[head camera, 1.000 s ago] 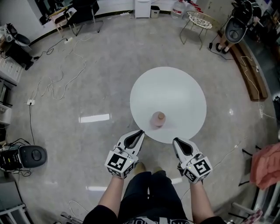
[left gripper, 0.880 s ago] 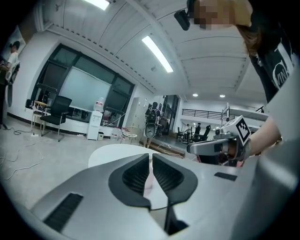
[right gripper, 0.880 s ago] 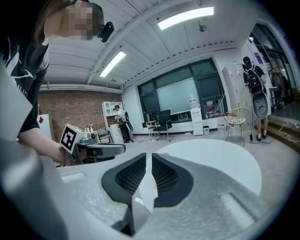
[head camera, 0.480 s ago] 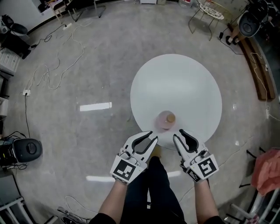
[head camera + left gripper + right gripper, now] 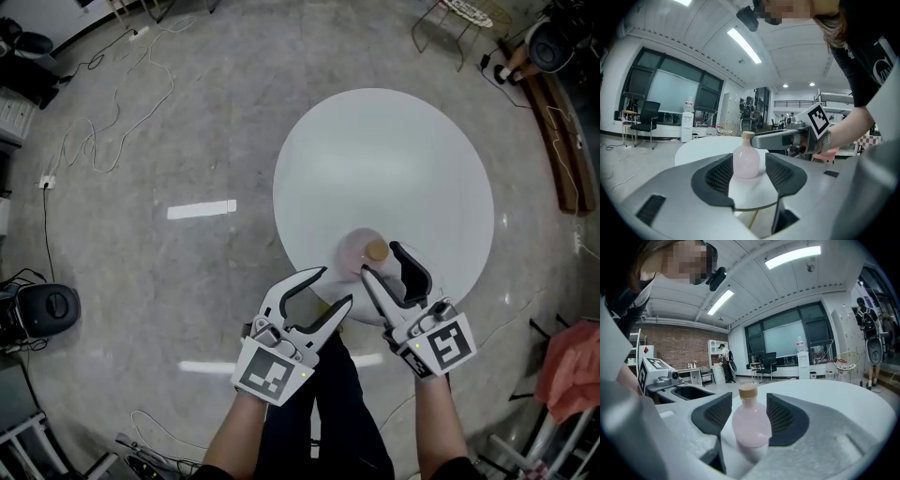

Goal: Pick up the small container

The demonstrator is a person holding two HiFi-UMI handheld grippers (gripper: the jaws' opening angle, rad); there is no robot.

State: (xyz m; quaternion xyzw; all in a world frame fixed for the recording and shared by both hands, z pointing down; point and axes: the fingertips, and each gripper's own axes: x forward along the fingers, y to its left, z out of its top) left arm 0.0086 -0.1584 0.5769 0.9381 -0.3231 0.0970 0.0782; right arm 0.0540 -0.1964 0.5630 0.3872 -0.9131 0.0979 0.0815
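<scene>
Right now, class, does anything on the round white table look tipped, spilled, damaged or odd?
Nothing stands out. The small pink bottle stands upright near the edge of the table, its cork stopper in place, nothing spilled around it.

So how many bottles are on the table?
1. The pink bottle stands by the table's near edge, between the right gripper's jaws, which have just been opening. None seems hidden.
</scene>
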